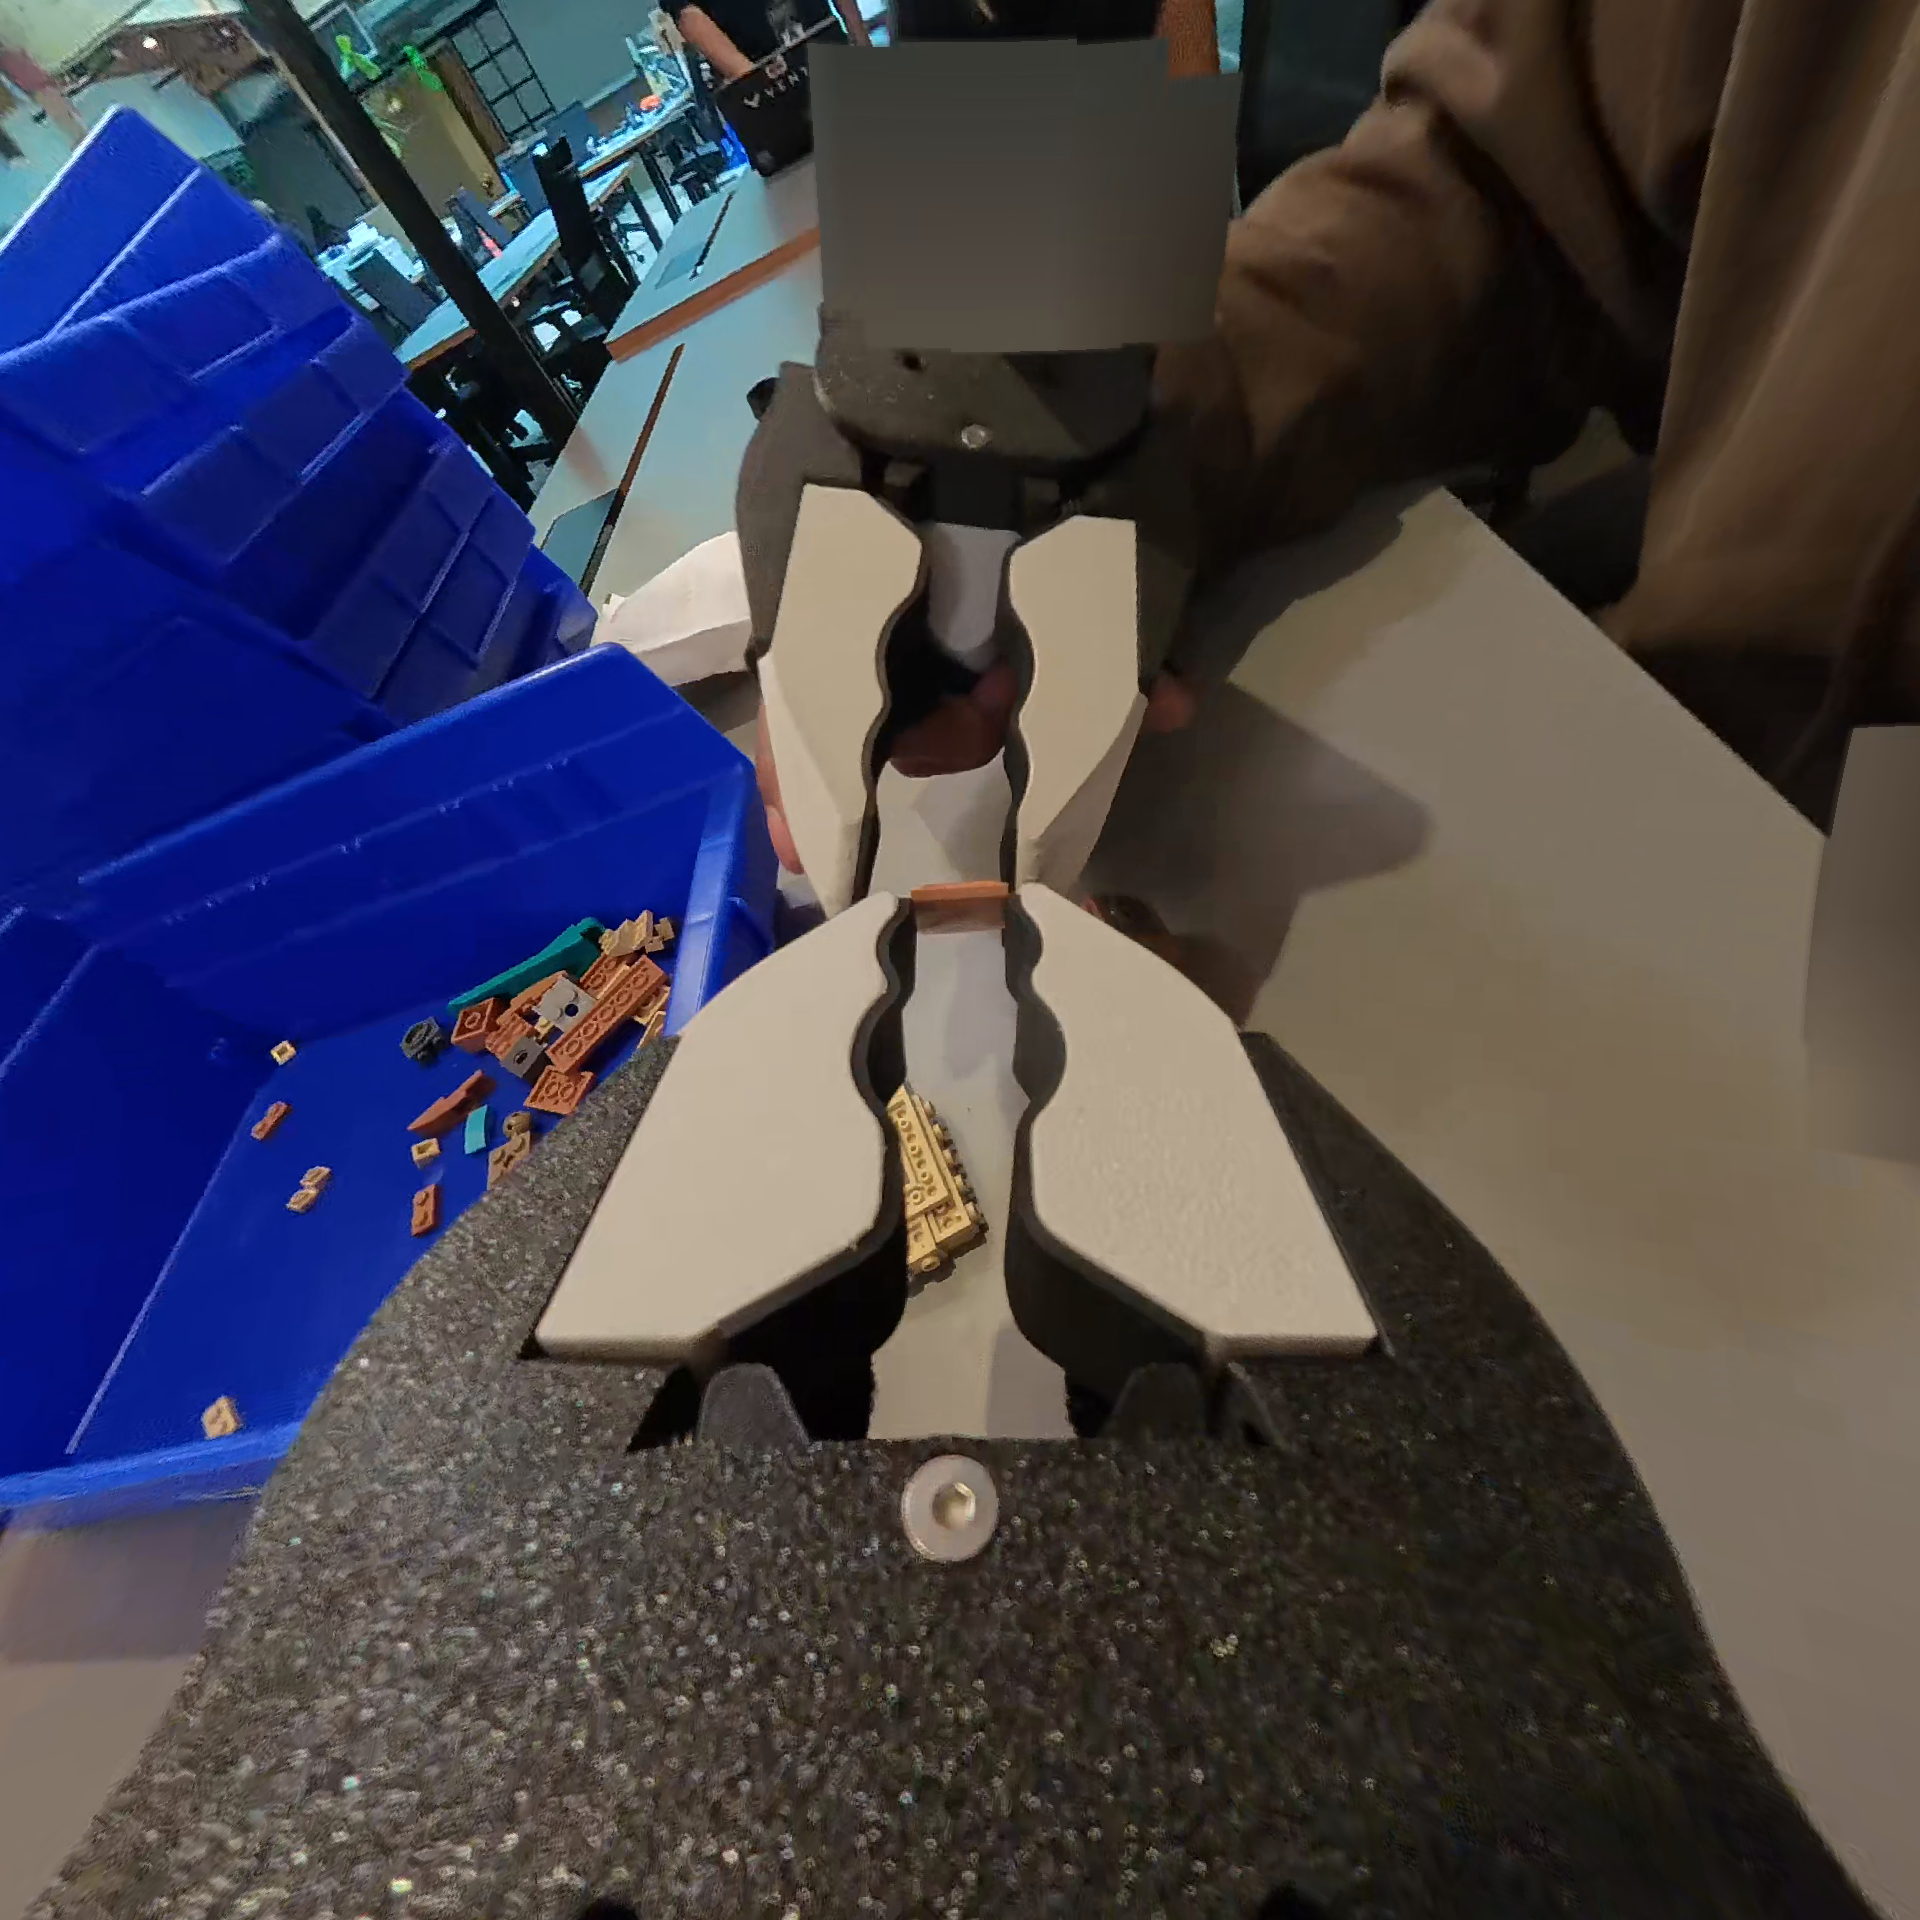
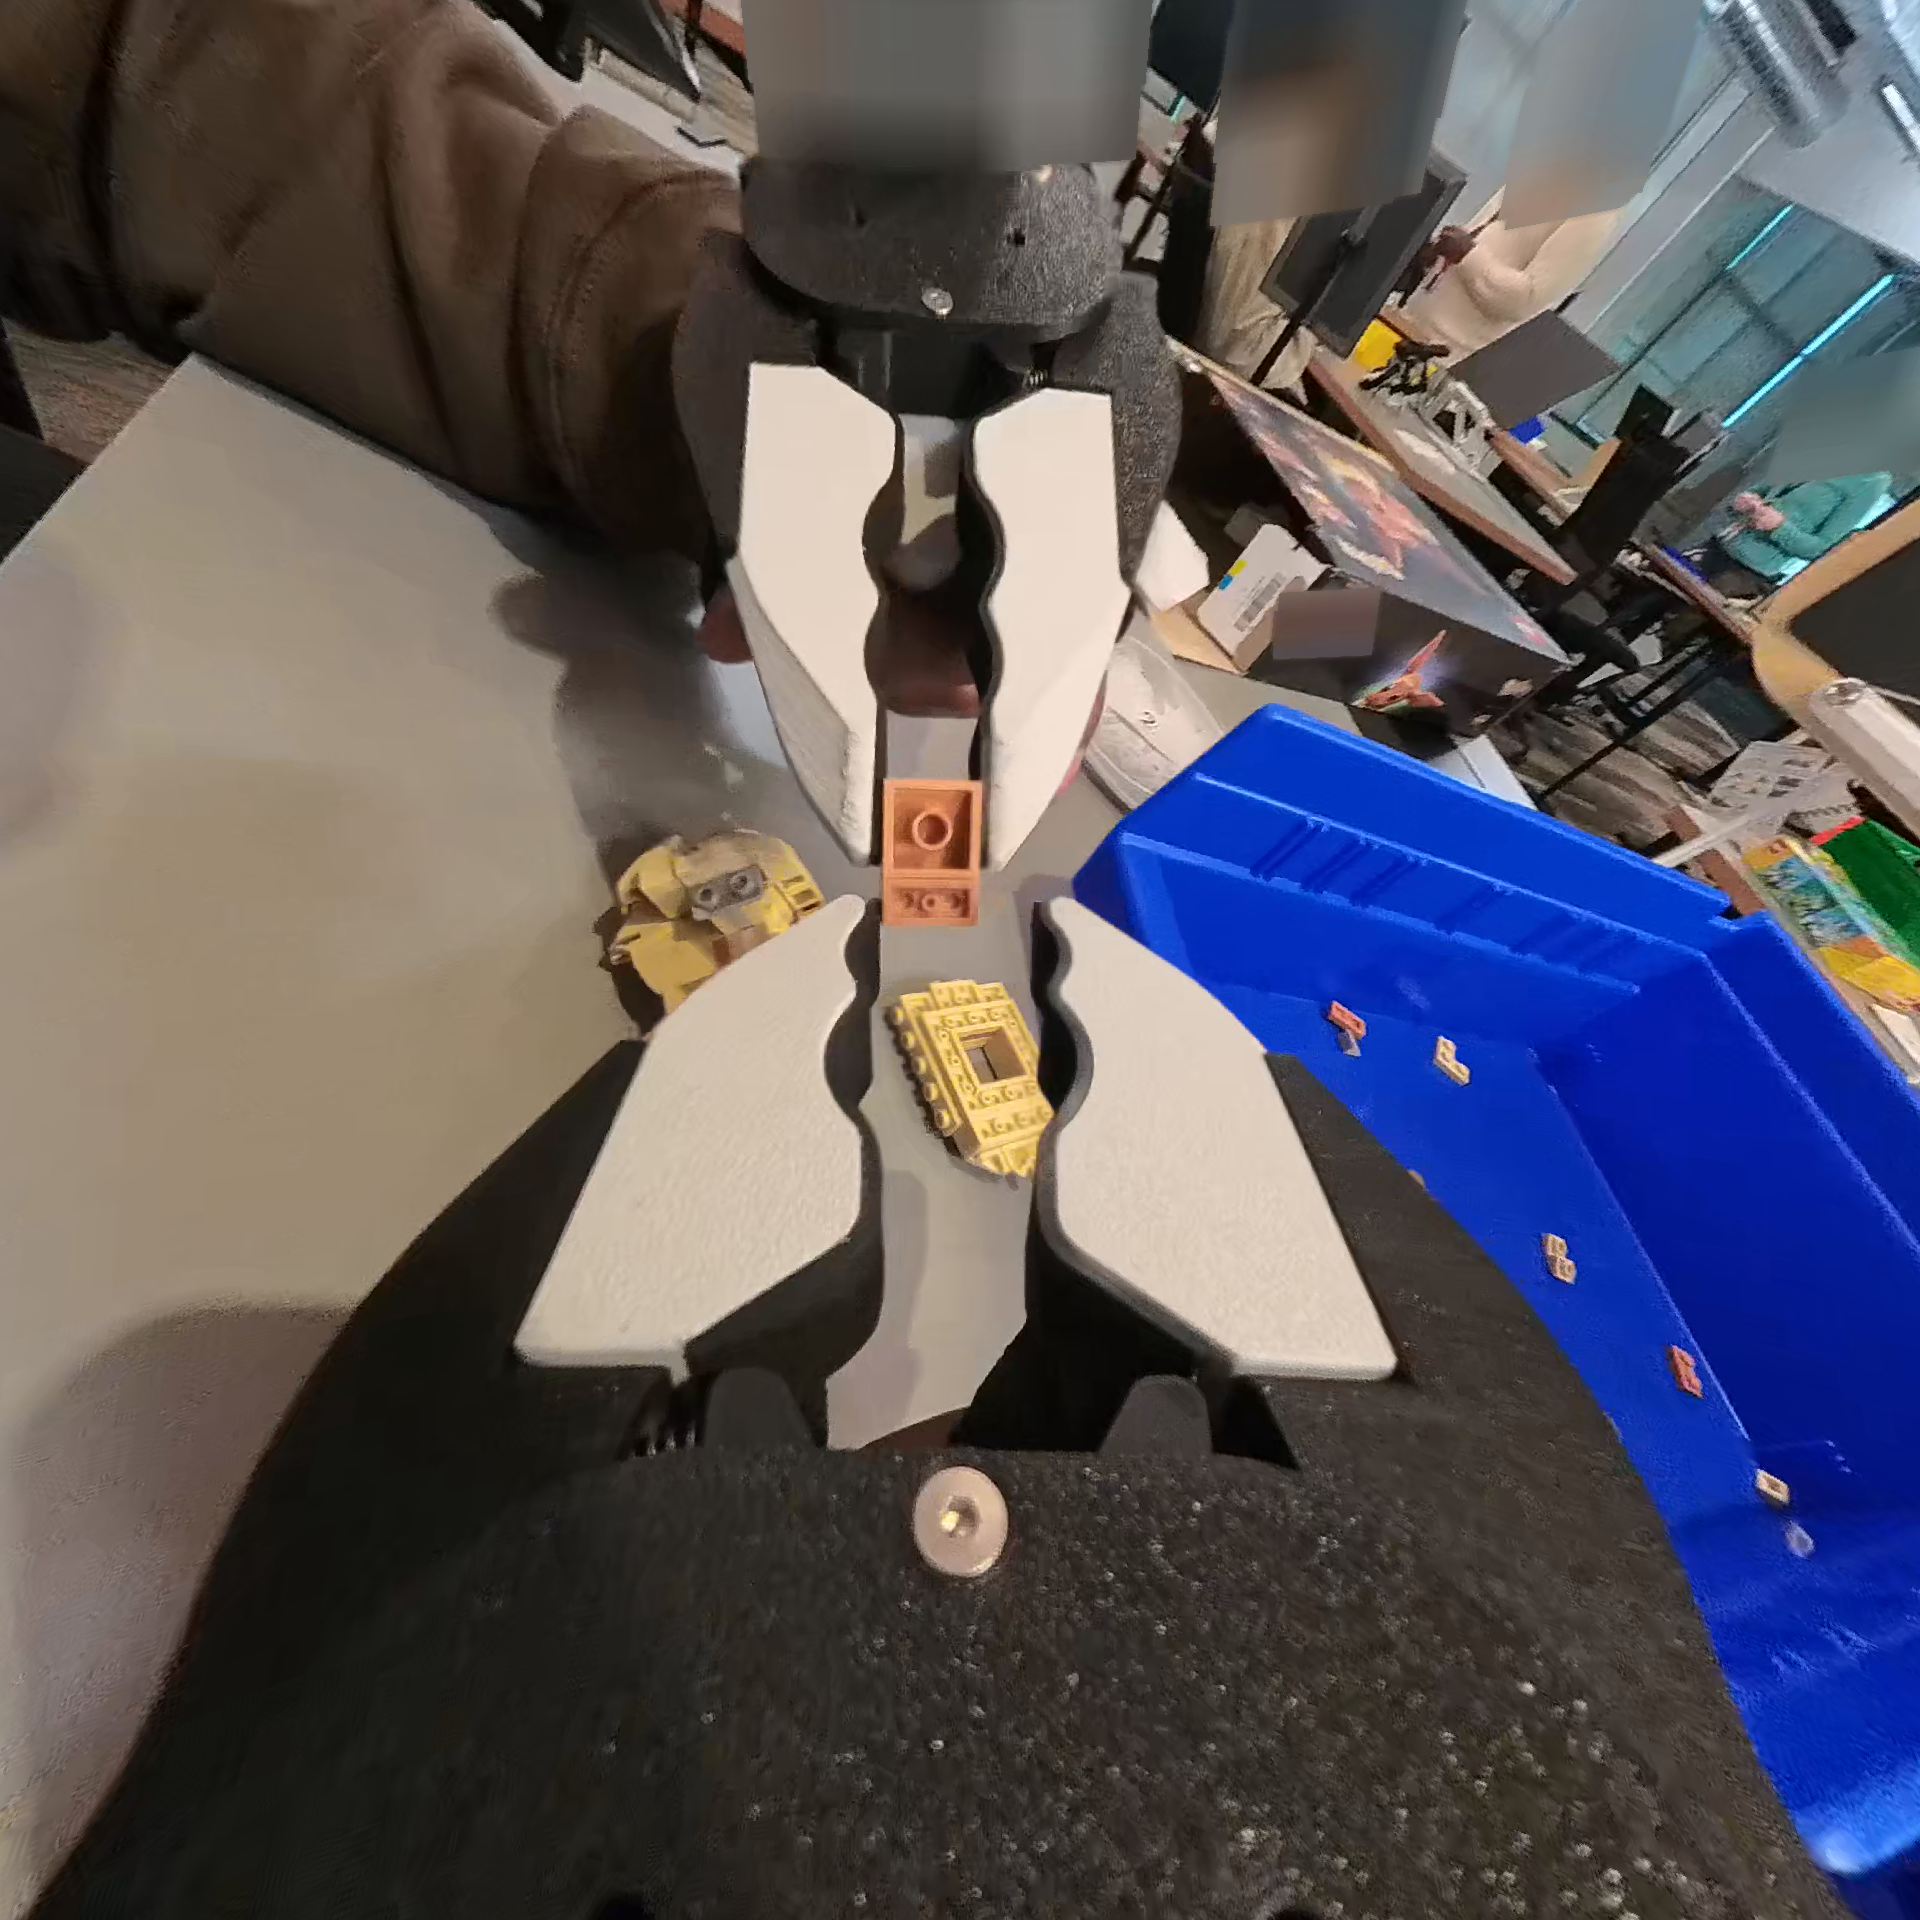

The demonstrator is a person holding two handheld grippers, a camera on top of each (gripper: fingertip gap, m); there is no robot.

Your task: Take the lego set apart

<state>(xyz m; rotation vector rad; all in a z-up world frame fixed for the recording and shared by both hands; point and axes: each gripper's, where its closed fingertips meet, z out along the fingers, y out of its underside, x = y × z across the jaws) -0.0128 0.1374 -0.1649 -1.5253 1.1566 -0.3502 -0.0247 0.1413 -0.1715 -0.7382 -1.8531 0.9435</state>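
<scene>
- The left gripper (image 1: pixel 958 914) was clamped on a small orange-brown brick (image 2: pixel 931 850), both pads pressed on its sides.
- The right gripper (image 2: pixel 948 914) stood open, empty, just short of that brick.
- The brick, judged light, stiff and smooth-sided, was held above a tan plate assembly (image 2: pixel 975 1081); a blue bin (image 2: pixel 1455 894) stood beside it.

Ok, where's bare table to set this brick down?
Bare table stretches from the yellow model out to the brown sleeve. Crowded elsewhere: the tan frame build lies below the open right gripper, the blue bin walls the other side, and the left gripper holds the orange brick just ahead.
</scene>
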